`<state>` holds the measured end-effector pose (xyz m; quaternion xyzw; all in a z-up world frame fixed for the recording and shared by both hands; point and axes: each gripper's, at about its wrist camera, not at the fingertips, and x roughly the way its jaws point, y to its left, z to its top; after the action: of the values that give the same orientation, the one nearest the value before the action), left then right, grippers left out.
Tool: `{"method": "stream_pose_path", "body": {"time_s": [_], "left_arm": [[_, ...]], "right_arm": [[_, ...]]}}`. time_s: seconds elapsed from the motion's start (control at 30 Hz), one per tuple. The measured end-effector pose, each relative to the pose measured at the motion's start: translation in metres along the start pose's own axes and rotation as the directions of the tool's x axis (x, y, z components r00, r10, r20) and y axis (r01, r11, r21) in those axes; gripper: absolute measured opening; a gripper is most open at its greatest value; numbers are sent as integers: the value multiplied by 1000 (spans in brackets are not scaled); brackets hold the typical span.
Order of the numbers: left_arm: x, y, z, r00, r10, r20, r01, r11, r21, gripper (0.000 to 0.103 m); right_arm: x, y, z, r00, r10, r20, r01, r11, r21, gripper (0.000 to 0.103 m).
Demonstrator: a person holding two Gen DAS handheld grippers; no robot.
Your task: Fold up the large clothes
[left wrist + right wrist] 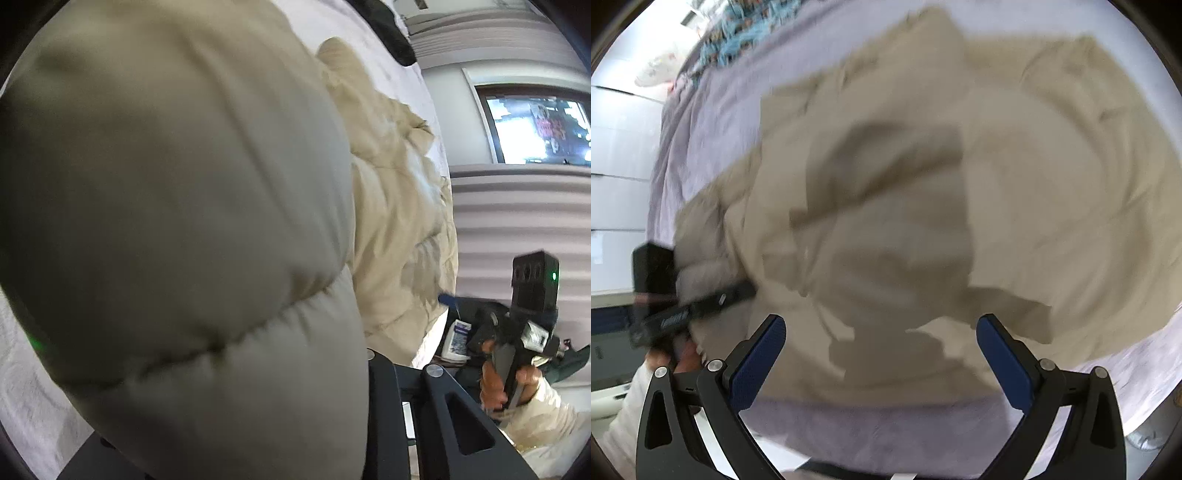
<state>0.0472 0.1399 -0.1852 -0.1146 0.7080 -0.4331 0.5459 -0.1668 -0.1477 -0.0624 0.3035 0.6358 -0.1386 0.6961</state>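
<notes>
A large beige padded garment lies spread and rumpled on a pale lilac bed sheet. In the left wrist view a quilted fold of it fills most of the frame and hides the fingertips of my left gripper, which is shut on it; only the right finger arm shows. In the right wrist view my right gripper is open and empty just above the garment's near edge. The left gripper shows there at the left, clamped on the garment's edge. The right gripper's body shows in the left view.
A dark item lies at the far end of the bed. A window and ribbed white wall are beyond. A blue patterned cloth lies at the bed's far side. Clutter sits beside the bed.
</notes>
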Motion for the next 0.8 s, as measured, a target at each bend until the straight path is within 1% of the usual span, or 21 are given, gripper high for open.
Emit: {"method": "stream_pose_path", "body": {"time_s": [0.03,0.07,0.1,0.17,0.23,0.27,0.33,0.4,0.47,0.53,0.63,0.67,0.73,0.8], "left_arm": [[-5,-8,-1,1000,6,9,-6,1000,4,25],[-9,-14,-1,1000,9,16,-9,1000,7,25],[-14,-20,-2,1000,10,24,-11,1000,11,25],[-24,-41,-3,999,17,44,-19,999,27,25],[-33,-63,-4,997,54,62,-57,998,38,25],[-36,-77,-4,994,81,71,-84,996,40,25],[-42,-105,-5,988,125,93,-130,990,46,25],[-45,-142,-4,979,163,122,-170,984,44,25],[-41,-172,-3,973,185,135,-192,981,39,25],[-30,-203,0,965,227,134,-235,971,47,25],[3,-258,4,928,354,121,-364,928,79,25],[7,-268,0,917,382,118,-393,915,94,25],[27,-293,7,891,438,117,-451,883,131,26],[40,-311,10,879,463,113,-475,866,156,26]], "right_arm": [[-5,-2,3,999,3,37,-3,1000,1,66],[-7,-6,7,998,3,62,-4,1000,9,34],[-7,-11,11,998,-1,70,0,1000,18,25],[0,-19,20,995,36,98,-39,999,24,20],[15,-23,28,994,39,99,-39,999,3,15],[21,-23,31,995,44,95,-43,999,-8,15],[38,-23,39,995,59,78,-57,998,-28,15],[49,-29,47,994,95,56,-94,995,-31,15],[54,-37,50,991,131,36,-130,991,-26,14],[59,-47,55,984,175,11,-175,984,-15,12],[67,-56,60,974,225,-18,-225,974,4,11],[70,-57,61,971,239,-27,-239,971,5,10],[72,-60,65,962,268,-53,-268,963,6,10],[67,-66,70,952,294,-85,-294,956,16,10]]}}
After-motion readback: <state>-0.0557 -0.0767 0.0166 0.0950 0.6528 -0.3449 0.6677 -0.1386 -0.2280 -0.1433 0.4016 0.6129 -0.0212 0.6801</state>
